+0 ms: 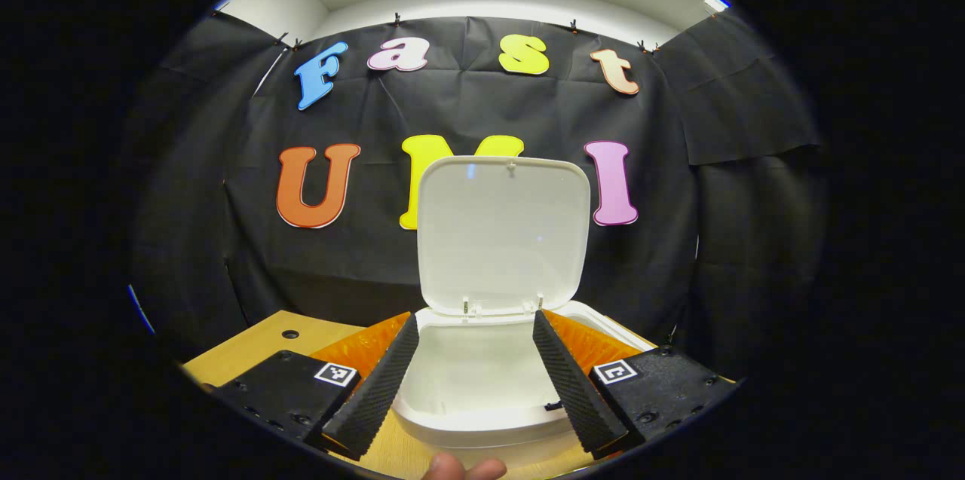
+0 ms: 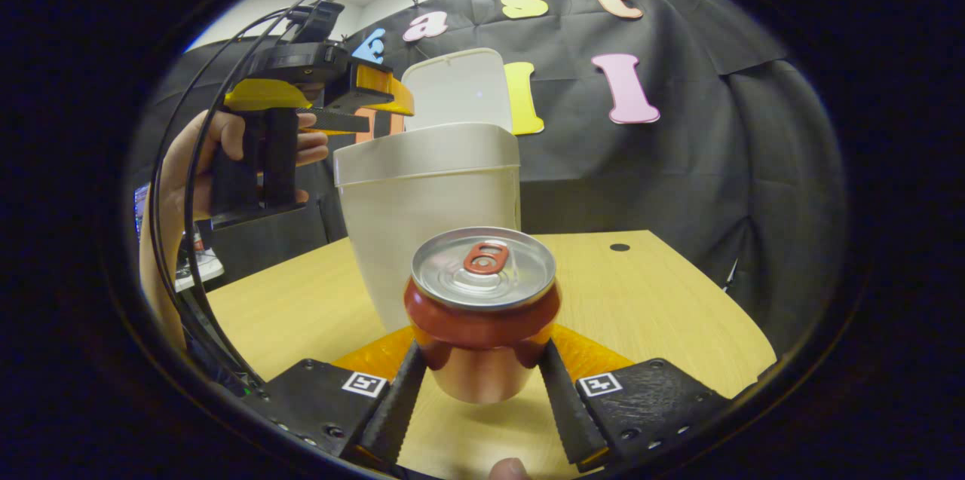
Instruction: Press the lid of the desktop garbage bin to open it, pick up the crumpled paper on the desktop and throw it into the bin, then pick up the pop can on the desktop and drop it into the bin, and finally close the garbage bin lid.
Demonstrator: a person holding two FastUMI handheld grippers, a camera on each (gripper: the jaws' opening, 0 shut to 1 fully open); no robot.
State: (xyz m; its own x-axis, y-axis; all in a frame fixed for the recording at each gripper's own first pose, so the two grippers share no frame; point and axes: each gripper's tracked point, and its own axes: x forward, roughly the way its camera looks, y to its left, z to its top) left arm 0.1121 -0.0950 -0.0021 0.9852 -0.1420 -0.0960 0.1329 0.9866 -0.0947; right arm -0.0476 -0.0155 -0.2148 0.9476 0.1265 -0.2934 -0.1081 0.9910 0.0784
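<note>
The white desktop bin (image 1: 482,420) stands on the table with its lid (image 1: 503,235) swung upright at the back. My left gripper (image 1: 475,320) hovers open over the bin's mouth, nothing between its fingers. In the right gripper view the same bin (image 2: 430,201) rises behind a red pop can (image 2: 482,314) with a silver top. My right gripper (image 2: 481,348) is shut on the can, one finger pressing each side, and the can casts a shadow on the wood below. A hand (image 2: 219,156) holds the left gripper (image 2: 384,99) at the bin's upper left rim, beside the raised lid (image 2: 456,88).
The wooden table (image 2: 641,299) spreads to the right of the bin, with a small cable hole (image 2: 620,247) near its far edge. Black cloth walls close in behind and at the sides. Cables loop down from the left gripper at the left.
</note>
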